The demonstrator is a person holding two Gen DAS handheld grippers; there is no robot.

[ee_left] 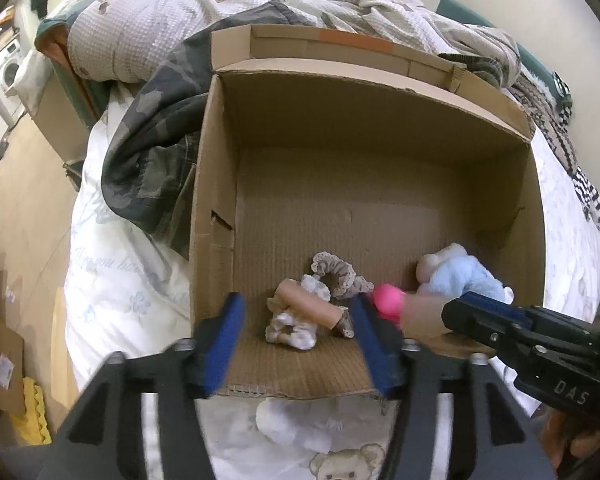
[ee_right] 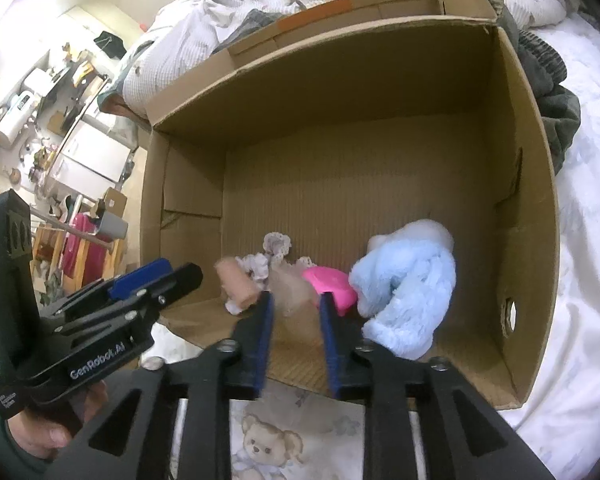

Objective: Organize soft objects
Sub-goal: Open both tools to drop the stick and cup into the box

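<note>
An open cardboard box (ee_left: pixel 216 184) (ee_right: pixel 536 208) lies on the bed. Inside at its near edge lie lacy scrunchies (ee_left: pixel 332 272) (ee_right: pixel 276 246), a beige roll (ee_left: pixel 312 306) (ee_right: pixel 238 284), a pink soft item (ee_left: pixel 388 298) (ee_right: pixel 332 282) and a light blue plush (ee_left: pixel 466 276) (ee_right: pixel 408 280). My left gripper (ee_left: pixel 300 320) is open and empty over the box's near edge. My right gripper (ee_right: pixel 296 308) holds a beige fuzzy piece (ee_right: pixel 296 288) (ee_left: pixel 424 316) between its blue pads just inside the box.
A rumpled quilt (ee_left: pixel 148 36) and a camouflage garment (ee_left: pixel 148 152) lie behind and left of the box. A white sheet with a teddy bear print (ee_right: pixel 272 440) lies under my grippers. A cluttered room with shelves (ee_right: pixel 40 92) lies off the bed.
</note>
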